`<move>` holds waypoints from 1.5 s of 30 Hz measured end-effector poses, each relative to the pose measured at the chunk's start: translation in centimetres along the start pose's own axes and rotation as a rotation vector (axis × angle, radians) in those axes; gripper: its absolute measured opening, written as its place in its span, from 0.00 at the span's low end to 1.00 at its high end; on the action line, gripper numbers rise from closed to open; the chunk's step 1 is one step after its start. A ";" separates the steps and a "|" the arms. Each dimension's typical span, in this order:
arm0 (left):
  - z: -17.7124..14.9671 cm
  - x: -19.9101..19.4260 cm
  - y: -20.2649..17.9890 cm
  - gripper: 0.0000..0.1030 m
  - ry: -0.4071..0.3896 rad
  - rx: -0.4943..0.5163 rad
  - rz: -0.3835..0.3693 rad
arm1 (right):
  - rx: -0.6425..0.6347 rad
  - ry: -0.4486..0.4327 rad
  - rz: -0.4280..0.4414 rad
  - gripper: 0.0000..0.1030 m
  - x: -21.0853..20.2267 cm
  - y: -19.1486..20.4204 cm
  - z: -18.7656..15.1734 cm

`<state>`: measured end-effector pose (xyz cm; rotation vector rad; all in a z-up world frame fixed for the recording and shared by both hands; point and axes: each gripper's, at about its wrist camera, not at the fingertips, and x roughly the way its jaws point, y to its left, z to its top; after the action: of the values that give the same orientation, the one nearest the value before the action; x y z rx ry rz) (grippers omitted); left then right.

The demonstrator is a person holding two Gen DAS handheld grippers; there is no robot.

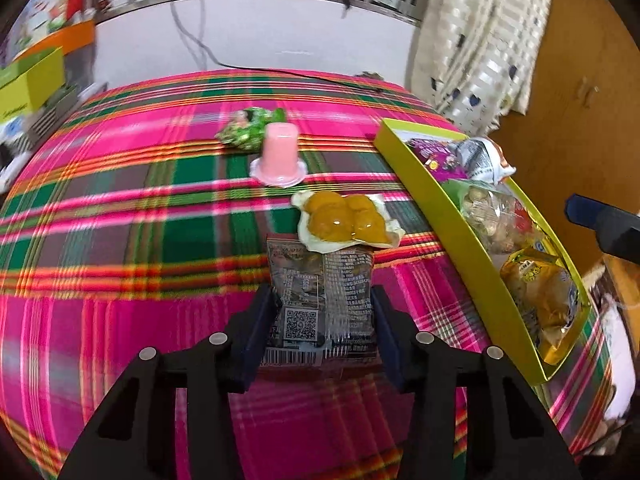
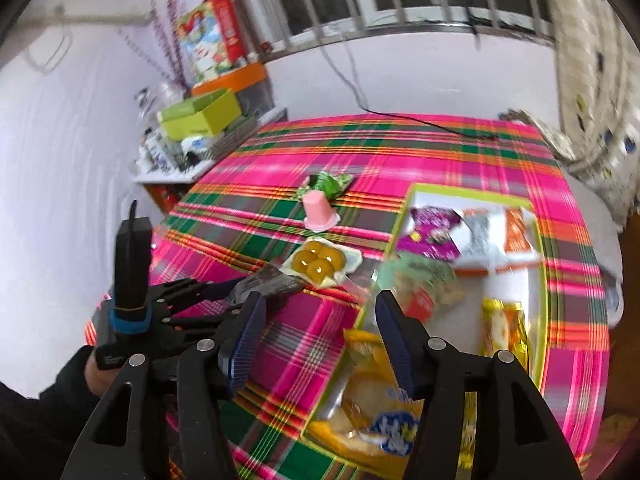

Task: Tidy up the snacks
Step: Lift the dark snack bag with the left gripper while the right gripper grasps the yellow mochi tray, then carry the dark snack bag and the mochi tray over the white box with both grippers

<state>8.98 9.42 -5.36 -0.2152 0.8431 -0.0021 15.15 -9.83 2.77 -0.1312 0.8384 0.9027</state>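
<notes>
In the left wrist view we see our left gripper [image 1: 324,332] low in the frame, its two blue-padded fingers [image 1: 258,336] standing on either side of a grey snack packet [image 1: 322,300] printed with a code square. The packet lies flat on the plaid cloth [image 1: 120,240], its near half between the pads. The left pad looks to touch the packet's edge, while the right pad sits just beside the other edge; we cannot tell if they truly press, so we read the fingers as released around it.

The far end of the packet is overlapped by a clear pack of yellow rounds [image 1: 346,220]. Beyond that, at frame centre, stands an upturned pink jelly cup [image 1: 280,156], and behind it a green wrapped sweet [image 1: 248,130].

Along the right of the frame runs a yellow-green box [image 1: 452,232] holding bagged snacks.

In the right wrist view our right gripper [image 2: 320,336] hangs with fingers spread and nothing between them, above the box's near edge and an orange-yellow bag [image 2: 372,408] at lower centre. The picture is blurred here.
</notes>
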 end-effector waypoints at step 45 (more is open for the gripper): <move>-1.5 -1.4 3.7 0.47 -0.035 -0.182 -0.029 | -0.452 0.440 -0.099 0.44 16.7 3.5 4.0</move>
<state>6.64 12.92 -5.95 -0.3978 0.8059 0.0511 20.51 4.77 -5.20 -0.7803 1.0091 0.9735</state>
